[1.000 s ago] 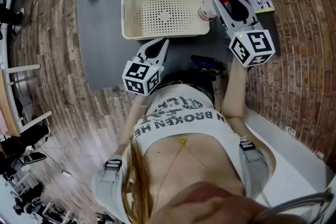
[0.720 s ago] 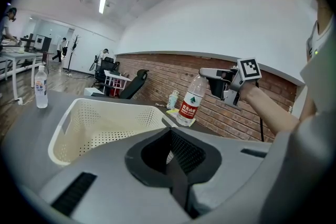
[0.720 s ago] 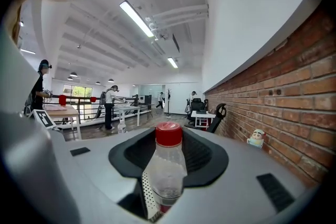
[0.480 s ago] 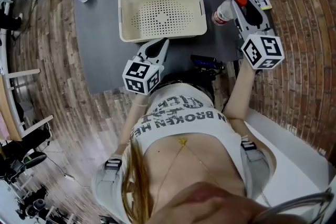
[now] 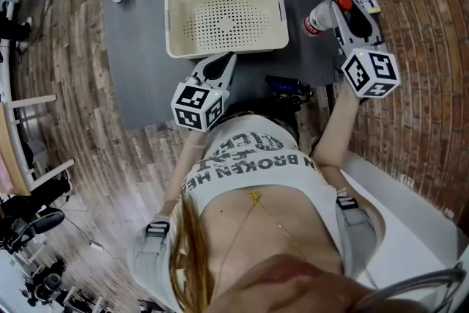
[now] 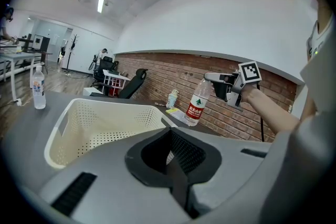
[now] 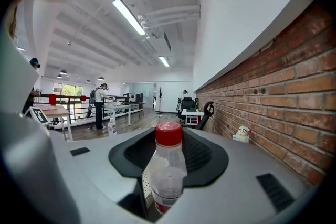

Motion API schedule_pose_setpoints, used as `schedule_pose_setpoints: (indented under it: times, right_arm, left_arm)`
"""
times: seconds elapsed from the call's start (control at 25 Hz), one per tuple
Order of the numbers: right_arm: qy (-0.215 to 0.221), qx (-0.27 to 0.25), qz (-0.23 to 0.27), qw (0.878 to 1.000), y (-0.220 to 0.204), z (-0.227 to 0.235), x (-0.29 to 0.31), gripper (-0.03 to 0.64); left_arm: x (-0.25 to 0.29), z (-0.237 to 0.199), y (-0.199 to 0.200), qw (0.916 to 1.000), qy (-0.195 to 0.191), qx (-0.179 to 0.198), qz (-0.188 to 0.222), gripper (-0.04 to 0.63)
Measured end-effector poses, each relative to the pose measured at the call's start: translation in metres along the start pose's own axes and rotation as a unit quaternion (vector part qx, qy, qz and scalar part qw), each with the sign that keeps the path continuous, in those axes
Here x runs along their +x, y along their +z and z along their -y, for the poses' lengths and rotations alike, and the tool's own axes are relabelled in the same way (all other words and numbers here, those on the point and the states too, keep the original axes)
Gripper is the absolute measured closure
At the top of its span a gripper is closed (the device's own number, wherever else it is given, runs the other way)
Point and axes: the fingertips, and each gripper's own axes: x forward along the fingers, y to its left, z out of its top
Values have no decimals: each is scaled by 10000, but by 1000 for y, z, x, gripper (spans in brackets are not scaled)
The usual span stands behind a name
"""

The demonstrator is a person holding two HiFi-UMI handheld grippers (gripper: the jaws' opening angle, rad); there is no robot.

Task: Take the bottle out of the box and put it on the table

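The right gripper [image 5: 343, 9] clenched the bottle [image 5: 318, 18] below its red cap, at the box's [image 5: 220, 48] three o'clock over bare table [image 5: 139, 48], apparently for setting down, while the left gripper [image 5: 218, 66], closed and empty, sat at six o'clock.

Brick wall [image 7: 273, 86], wood floor [image 5: 73, 55], ceiling lights [image 7: 128, 16]

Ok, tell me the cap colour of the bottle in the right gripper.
Red; the cap on the bottle shows best in the right gripper view.
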Motion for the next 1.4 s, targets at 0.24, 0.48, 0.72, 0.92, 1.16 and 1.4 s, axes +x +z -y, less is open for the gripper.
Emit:
schedule_pose_setpoints:
  times: [0.24,0.48,0.72,0.92,1.16,1.4]
  right_arm:
    - [17,59,-24,10000,-5,0,1,465]
    - [42,102,-47,9999,-11,4,1,465]
    - [3,242,-90,9997,-32,11,2,465]
    - [-26,226,-304,9993,-61,14,7,465]
    - [36,284,-690,9972,-103,13,14,465]
    - [-11,105,-995,9950,-130,9,17,465]
  left_arm:
    - [0,1,-1,10000,8,8,-14,592]
    - [2,3,-2,10000,12,9,-45,592]
    - [5,4,-6,10000,0,8,-88,592]
    - [6,6,-6,10000,11,4,-97,592]
    - [8,9,-9,9999,6,-12,-134,592]
    - [6,6,-12,9998,46,-51,-161,592]
